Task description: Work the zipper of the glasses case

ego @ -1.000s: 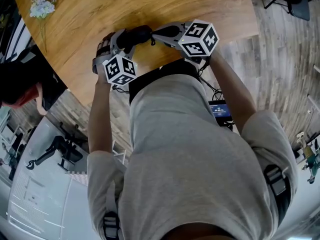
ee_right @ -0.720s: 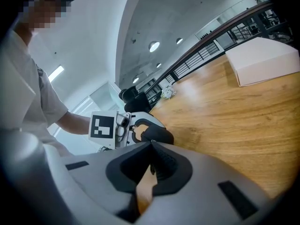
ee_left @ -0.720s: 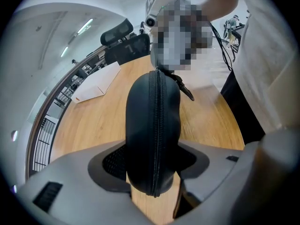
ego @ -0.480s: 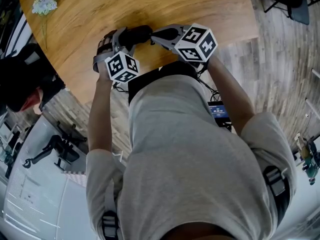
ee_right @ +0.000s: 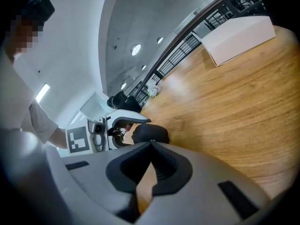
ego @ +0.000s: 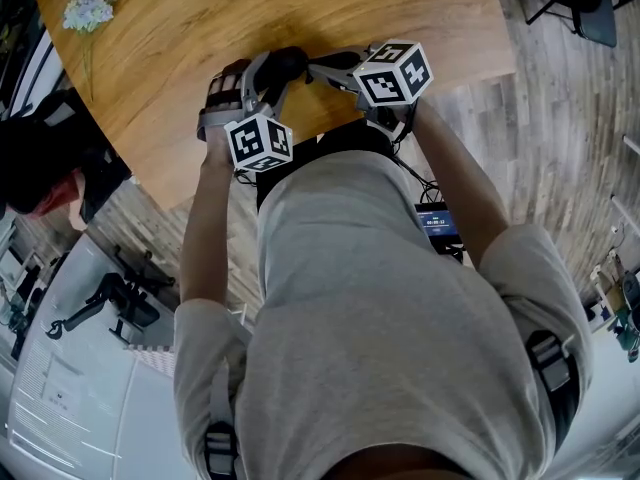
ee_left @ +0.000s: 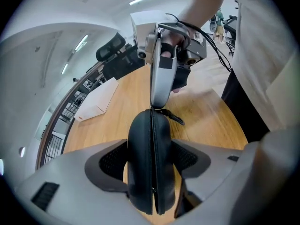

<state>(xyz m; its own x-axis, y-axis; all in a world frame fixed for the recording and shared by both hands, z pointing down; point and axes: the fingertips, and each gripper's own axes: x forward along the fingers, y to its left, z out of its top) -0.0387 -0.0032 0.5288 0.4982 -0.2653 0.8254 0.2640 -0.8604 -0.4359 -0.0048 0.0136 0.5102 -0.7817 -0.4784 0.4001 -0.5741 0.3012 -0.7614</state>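
The black hard-shell glasses case [ee_left: 152,168] stands on edge between the jaws of my left tool [ee_left: 151,159]. Its zipper [ee_left: 153,139] runs straight down the middle of that view toward the camera. The dark pads press on both flanks of the shell, so this tool stands wide but is clamped on the case. The near end of the case is cut off behind the tool's grey body. I cannot tell whether the shell touches the light wooden desk [ee_left: 201,125] or hangs just over it.

At the far end of the zipper line the tip of my right tool [ee_left: 159,102] meets the case. In its own view the right tool [ee_right: 151,143] has its jaws closed tip to tip, with the rounded end of the case [ee_right: 150,132] just beyond them. Whether anything thin from the zipper is pinched there I cannot make out. A short black pull tab [ee_left: 174,118] juts sideways from that end, and it looks free of the tip.

From the head view, the left tool [ego: 265,80] and right tool [ego: 318,68] meet near the desk's near edge. The case [ego: 285,65] is only a dark lump between them, and my grey shirt [ego: 380,318] fills the lower frame. A white box [ee_right: 239,39] lies well apart on the desk, and a small bunch of pale flowers [ego: 85,10] lies near the far corner.
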